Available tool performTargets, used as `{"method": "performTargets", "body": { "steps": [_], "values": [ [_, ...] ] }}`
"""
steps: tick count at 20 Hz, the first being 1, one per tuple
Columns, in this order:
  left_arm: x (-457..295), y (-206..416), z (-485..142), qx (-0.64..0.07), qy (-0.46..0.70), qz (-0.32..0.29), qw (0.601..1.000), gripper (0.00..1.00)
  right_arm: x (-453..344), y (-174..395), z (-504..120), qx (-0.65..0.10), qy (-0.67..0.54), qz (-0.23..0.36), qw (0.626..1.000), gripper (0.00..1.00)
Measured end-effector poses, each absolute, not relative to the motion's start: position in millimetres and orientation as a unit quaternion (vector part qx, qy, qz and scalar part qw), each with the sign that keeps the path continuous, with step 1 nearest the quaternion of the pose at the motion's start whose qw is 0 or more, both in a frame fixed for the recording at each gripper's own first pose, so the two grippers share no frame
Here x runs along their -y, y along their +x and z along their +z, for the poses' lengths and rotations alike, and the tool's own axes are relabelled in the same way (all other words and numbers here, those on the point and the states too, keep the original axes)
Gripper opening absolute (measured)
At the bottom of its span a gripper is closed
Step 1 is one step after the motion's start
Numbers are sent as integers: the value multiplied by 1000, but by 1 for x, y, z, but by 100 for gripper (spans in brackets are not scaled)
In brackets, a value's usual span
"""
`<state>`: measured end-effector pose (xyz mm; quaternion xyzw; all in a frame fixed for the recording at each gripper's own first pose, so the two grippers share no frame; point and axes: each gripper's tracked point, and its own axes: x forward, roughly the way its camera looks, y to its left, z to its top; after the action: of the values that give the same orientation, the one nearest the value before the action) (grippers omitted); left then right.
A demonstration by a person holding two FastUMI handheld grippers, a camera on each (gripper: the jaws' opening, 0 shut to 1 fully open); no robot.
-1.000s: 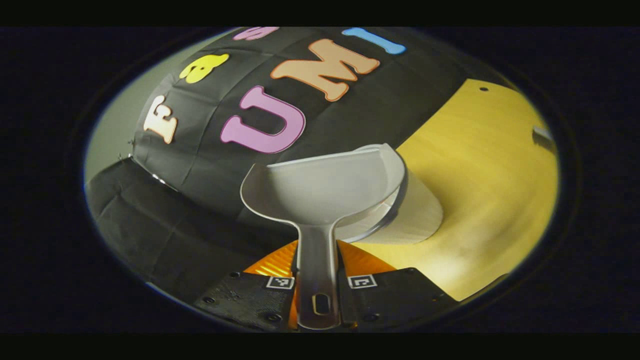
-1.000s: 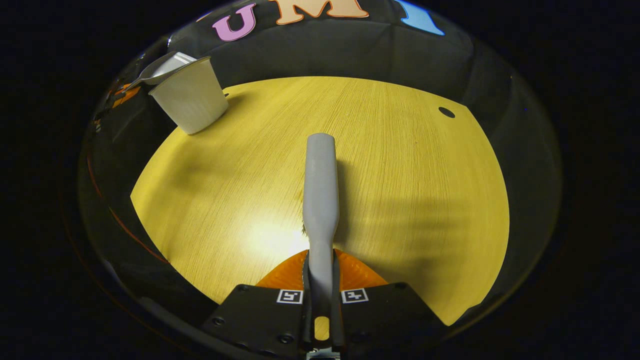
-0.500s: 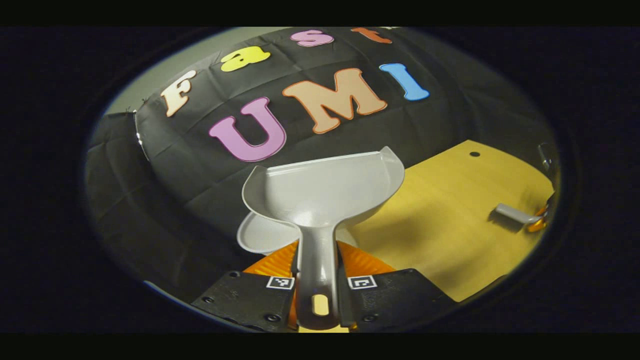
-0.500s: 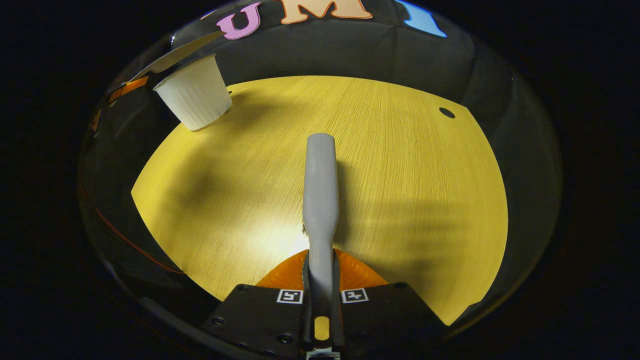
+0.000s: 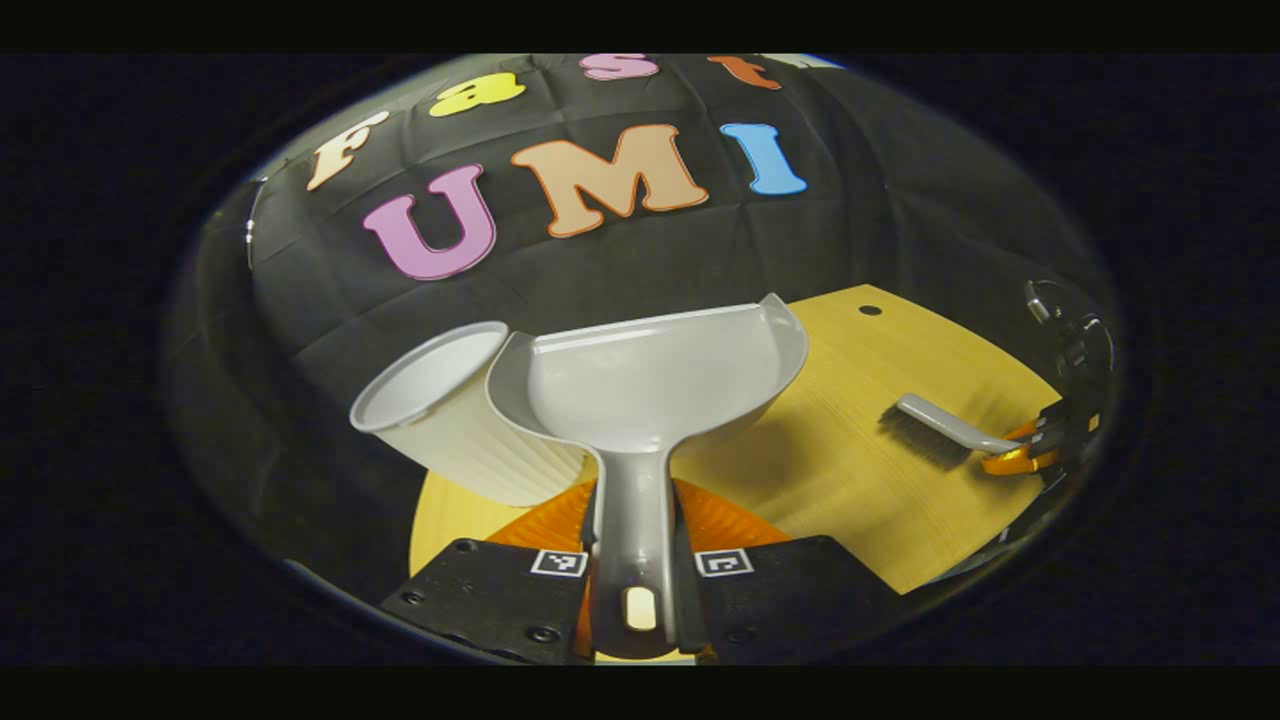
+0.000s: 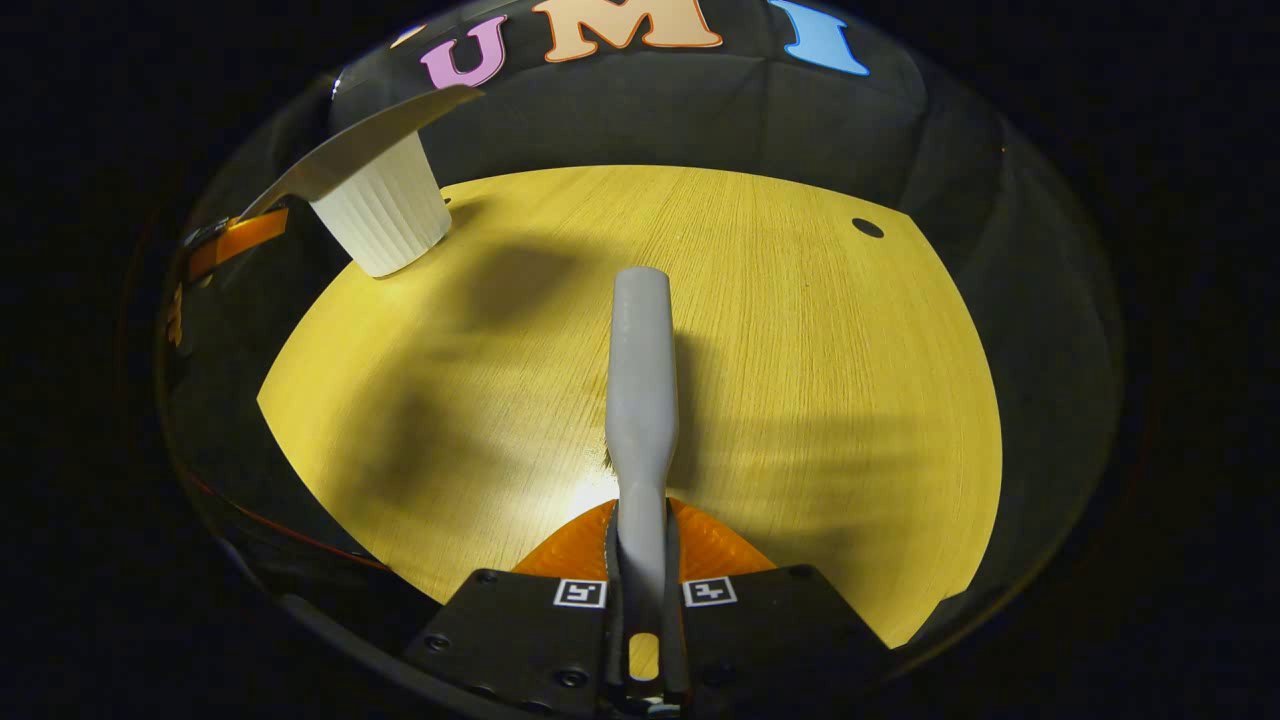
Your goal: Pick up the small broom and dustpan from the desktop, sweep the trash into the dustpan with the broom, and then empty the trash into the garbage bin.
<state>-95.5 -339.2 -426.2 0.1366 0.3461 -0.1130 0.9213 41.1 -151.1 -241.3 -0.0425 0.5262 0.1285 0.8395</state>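
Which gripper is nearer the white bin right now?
Left. The left gripper holds the dustpan right beside the white bin; the right gripper, gripping the broom, sits well across the desktop.

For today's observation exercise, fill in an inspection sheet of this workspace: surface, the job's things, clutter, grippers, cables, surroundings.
Surface: yellow wood-grain desktop, small round hole near its far edge.
Job's things: grey dustpan held up by its handle, pan looks empty; broom held low over the desktop; white ribbed bin at the desktop's far corner.
Clutter: no trash seen on the desktop.
Grippers: left gripper shut on the dustpan handle; right gripper shut on the broom handle.
Cables: nothing seen.
Surroundings: black cloth wall.
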Motion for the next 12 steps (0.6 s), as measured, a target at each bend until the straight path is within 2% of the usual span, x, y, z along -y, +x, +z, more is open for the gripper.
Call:
{"method": "performTargets", "body": {
  "steps": [12],
  "values": [
    [347,-177,-548,-467,112,-97,872,24,144,38,-243,-530,-63,112,838,12]
  ]
}}
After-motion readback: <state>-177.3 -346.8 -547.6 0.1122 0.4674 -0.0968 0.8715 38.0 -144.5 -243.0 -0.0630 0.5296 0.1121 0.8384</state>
